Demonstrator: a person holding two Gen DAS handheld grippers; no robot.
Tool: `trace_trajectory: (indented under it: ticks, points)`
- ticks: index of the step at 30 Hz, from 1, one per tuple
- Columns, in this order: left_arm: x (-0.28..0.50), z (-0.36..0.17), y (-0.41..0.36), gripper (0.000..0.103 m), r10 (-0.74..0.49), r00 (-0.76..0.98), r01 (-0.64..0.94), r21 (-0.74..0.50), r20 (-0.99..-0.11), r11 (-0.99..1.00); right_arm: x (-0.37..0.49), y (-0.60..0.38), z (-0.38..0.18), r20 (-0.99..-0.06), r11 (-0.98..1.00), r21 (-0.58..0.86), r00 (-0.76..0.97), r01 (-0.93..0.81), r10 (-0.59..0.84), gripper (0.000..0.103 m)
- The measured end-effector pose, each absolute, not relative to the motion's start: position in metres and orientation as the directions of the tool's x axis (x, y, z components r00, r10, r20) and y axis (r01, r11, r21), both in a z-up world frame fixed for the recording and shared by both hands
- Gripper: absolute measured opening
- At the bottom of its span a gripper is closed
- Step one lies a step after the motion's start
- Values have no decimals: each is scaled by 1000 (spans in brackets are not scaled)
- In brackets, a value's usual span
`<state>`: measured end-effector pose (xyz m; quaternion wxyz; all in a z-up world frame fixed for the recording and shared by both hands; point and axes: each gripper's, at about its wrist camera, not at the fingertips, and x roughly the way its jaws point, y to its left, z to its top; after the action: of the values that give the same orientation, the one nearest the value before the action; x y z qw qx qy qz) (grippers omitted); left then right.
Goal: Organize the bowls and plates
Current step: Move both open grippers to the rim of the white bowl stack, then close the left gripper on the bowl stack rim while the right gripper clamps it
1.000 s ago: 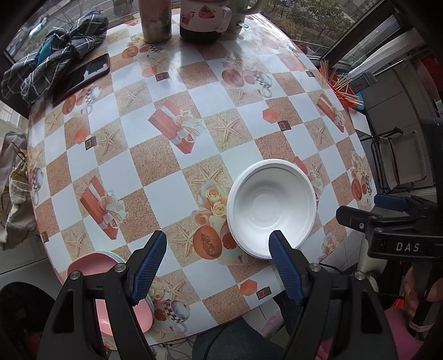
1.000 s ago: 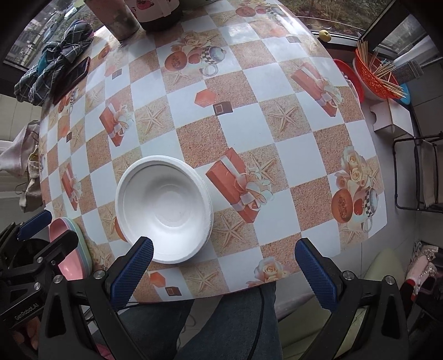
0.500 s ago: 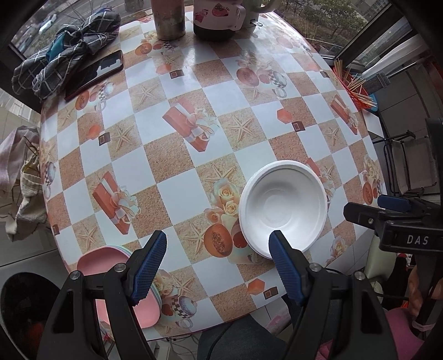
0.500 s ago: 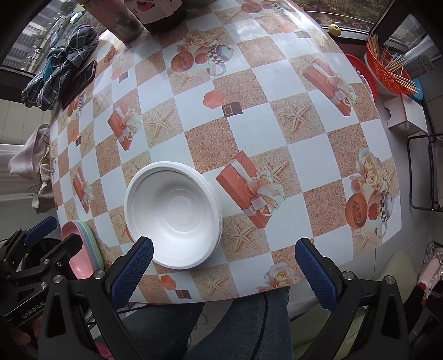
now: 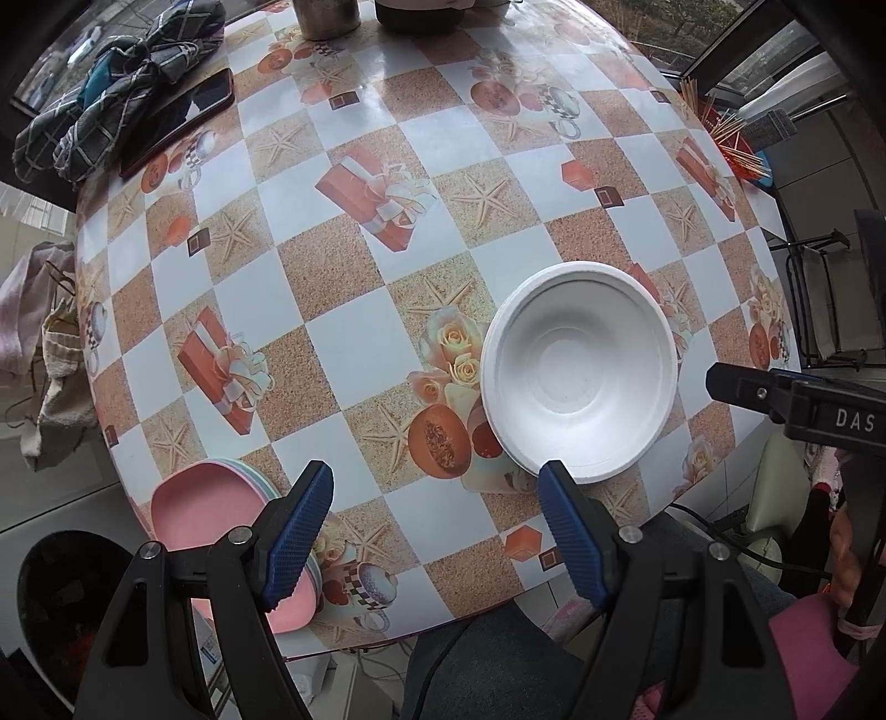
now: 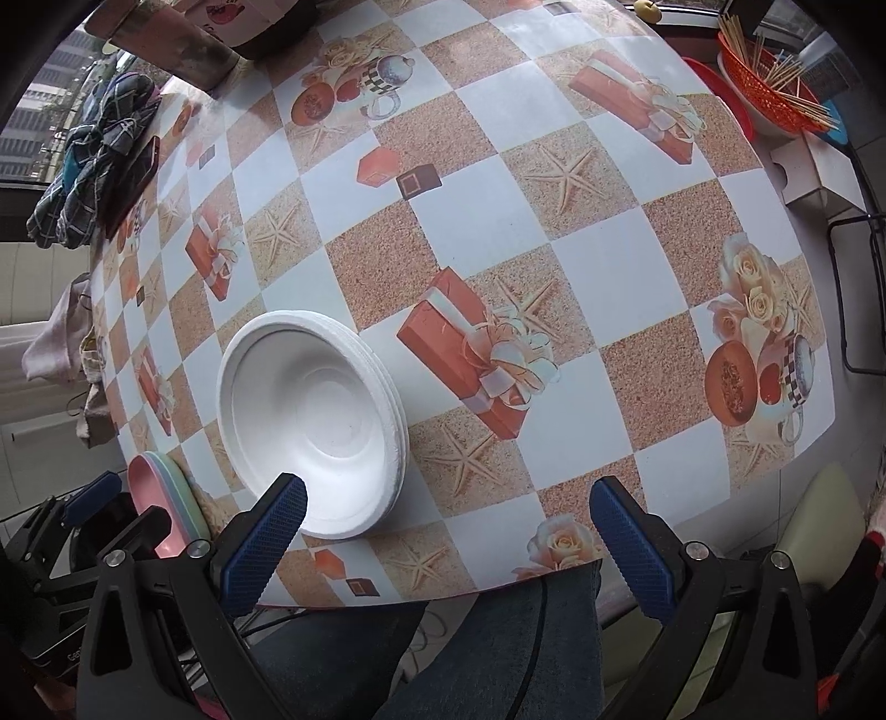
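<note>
A stack of white foam bowls [image 5: 578,372] sits near the table's front edge; it also shows in the right wrist view [image 6: 313,423]. A stack of pastel plates with a pink one on top [image 5: 207,518] lies at the front left corner, and shows edge-on in the right wrist view [image 6: 160,498]. My left gripper [image 5: 437,529] is open and empty above the front edge, between plates and bowls. My right gripper [image 6: 448,540] is open and empty, to the right of the bowls.
The round table [image 5: 360,343] has a patterned cloth. At its back are a dark checked cloth [image 5: 105,94], a phone [image 5: 177,119] and jars [image 5: 324,16]. A red basket of sticks [image 6: 767,88] and a box [image 6: 814,171] stand beyond the right edge.
Both grippers have drawn back and up from the table, so the bowls and plates look farther off. Nothing on the table has moved.
</note>
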<state>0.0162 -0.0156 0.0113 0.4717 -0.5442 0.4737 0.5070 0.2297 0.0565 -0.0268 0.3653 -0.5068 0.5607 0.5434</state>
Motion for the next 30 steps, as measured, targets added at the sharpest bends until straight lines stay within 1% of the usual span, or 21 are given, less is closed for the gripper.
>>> trace_trajectory:
  ticks: [8, 12, 19, 24, 27, 30]
  points:
    - [9, 10, -22, 79, -12, 6, -986, -4, -1000, -164, 232, 47, -33, -970, -138, 219, -200, -966, -142, 103]
    - [18, 1, -21, 79, -18, 13, -985, -9, -1000, -171, 229, 43, -47, -973, -182, 195, -166, -964, -161, 103]
    - [43, -34, -11, 79, -29, -17, -990, 21, -999, -141, 214, 45, -66, -975, -230, 179, -141, -957, -172, 103]
    - [41, -62, 0, 79, -34, -28, -983, 34, -999, -182, 202, 55, -78, -980, -260, 157, -116, -953, -163, 103]
    - [42, -72, 5, 79, -17, -31, -980, 34, -999, -199, 193, 60, -85, -978, -277, 169, -126, -946, -168, 103]
    - [42, -82, 8, 79, -11, -47, -977, 48, -999, -209, 190, 69, -95, -981, -304, 147, -99, -941, -166, 103]
